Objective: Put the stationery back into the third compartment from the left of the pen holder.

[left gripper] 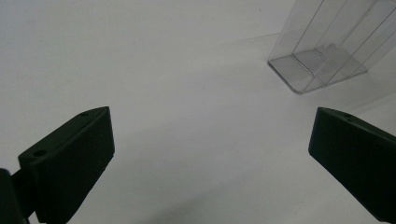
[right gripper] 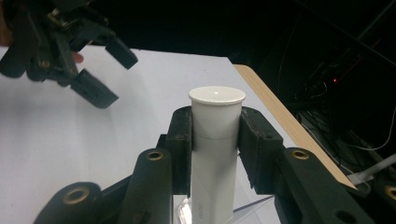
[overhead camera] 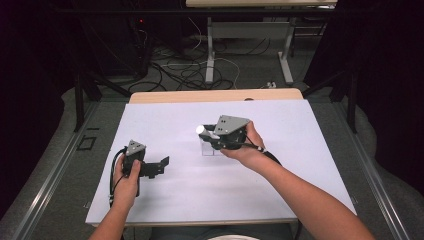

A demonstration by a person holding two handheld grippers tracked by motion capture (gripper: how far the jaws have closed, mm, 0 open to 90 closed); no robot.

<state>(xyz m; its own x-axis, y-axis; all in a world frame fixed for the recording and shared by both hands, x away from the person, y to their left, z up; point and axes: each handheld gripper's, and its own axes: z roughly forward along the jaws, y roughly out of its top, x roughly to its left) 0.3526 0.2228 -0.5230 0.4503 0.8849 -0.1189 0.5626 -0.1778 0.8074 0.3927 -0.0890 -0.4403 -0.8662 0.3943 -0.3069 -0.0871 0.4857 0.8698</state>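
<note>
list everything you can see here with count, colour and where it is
white tube: 1, white, clamped upright between the right gripper's jaws, above the clear stand
clear stand: 1, transparent plastic, on the white sheet near the table's middle
white sheet: 1, white, covering the tabletop
table: 1, light wood edge at the far side
cables: several, black and white, on the floor beyond the table
left gripper: 1, black, jaws wide open, low over the sheet at the left
right gripper: 1, black, shut on the tube
hands: 2, one on each gripper
</note>
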